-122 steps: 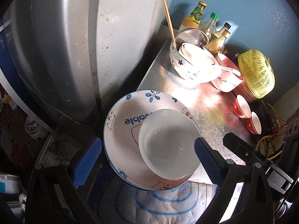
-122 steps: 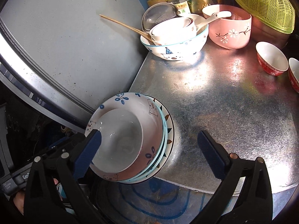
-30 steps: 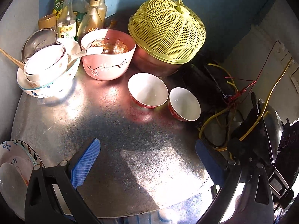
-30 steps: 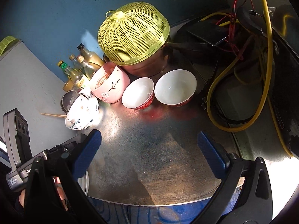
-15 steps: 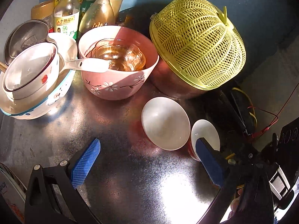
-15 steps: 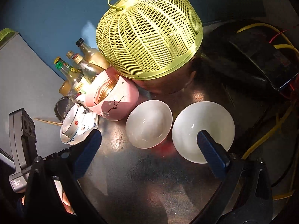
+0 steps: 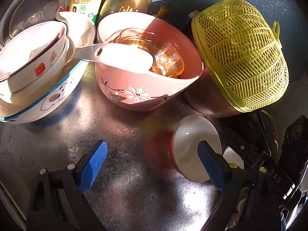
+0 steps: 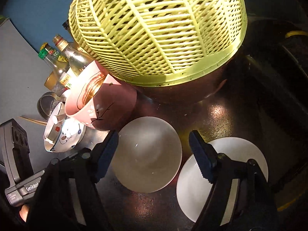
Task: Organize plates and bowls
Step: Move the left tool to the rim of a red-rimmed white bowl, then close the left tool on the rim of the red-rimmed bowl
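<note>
Two small red bowls with white insides stand side by side on the metal tabletop. In the right wrist view the left small bowl lies between the fingers of my right gripper. Its jaws are closing and a gap shows at the right pad. The second small bowl sits partly behind the right finger. In the left wrist view my left gripper is closing on nothing. Its right pad overlaps a small bowl, and its left pad is far from it.
A pink flowered bowl with amber glass cups and a white spoon stands behind. Left of it is a blue-rimmed bowl stacked with smaller bowls. A yellow mesh cover sits on a brown pot, with bottles at the wall.
Both grippers left the plate stack at the table's left edge, then moved in and down onto the two small bowls. Both pairs of jaws are narrower, the right more so.
</note>
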`<state>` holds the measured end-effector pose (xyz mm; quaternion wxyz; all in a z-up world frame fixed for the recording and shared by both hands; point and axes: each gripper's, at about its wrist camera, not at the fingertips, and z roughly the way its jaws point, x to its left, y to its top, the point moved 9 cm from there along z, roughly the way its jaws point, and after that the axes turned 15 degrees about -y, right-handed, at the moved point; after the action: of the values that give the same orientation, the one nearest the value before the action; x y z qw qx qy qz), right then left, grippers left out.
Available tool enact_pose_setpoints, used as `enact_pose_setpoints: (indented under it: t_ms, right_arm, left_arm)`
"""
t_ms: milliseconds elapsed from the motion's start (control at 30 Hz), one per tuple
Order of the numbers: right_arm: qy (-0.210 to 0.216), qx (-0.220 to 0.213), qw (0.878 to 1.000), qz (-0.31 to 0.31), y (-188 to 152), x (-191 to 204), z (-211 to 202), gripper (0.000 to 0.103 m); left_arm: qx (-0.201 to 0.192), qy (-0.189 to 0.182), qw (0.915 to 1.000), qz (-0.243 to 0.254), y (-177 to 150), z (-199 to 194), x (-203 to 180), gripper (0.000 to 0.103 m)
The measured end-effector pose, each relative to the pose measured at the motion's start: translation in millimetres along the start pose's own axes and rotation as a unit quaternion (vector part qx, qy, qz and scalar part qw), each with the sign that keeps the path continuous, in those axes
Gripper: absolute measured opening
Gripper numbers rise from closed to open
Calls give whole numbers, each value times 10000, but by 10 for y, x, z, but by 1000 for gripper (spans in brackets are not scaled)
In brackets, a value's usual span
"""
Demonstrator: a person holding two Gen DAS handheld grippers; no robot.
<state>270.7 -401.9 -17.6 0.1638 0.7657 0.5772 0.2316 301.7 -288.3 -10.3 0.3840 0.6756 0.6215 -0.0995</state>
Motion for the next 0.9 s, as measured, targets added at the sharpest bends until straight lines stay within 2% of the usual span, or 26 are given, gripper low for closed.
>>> enact_pose_setpoints:
  t_ms: [33,200,233,333,400,467,567,667,700,733,800,900]
  right_arm:
    - [-19,41,10000,-52,-3,14,49,71]
    - [-165,95,9996,-205,9,50,211,61]
    - [-217,111,9994,-252,22,43,238,60]
    - [-267,189,9985,-447,42,64,295,50]
    - [-365,229,9974,-572,41,65,318,48]
    - [-339,280,9976,-529,47,50,332,45]
    - [-293,510,9974,-416,-13,-17,393,39]
    - [-293,483,9973,-461,-95,-14,370,37]
    - [-241,461,9974,-496,-124,14,343,35]
    - [-233,461,9971,-553,-163,43,318,29]
    - [-136,486,9968,-623,-235,109,290,23]
    - [-77,581,9955,-739,-341,210,316,23]
  left_arm:
    - [58,-10,10000,1,-11,49,-4,85]
    - [151,-89,9998,22,-67,218,-63,78]
    - [178,-104,9998,20,-71,254,-65,71]
    - [286,-116,9995,-45,-98,349,-36,65]
    - [341,-104,9993,-110,-115,401,9,61]
    - [388,-79,9991,-134,-134,430,49,52]
    - [437,-66,9990,-98,-156,447,82,45]
    - [411,-44,9991,-15,-154,429,102,36]
    - [422,-42,9991,-1,-164,425,104,34]
    - [438,-53,9990,3,-174,425,103,30]
    - [469,-80,9989,30,-170,437,110,29]
    - [472,-33,9988,92,-186,456,105,26]
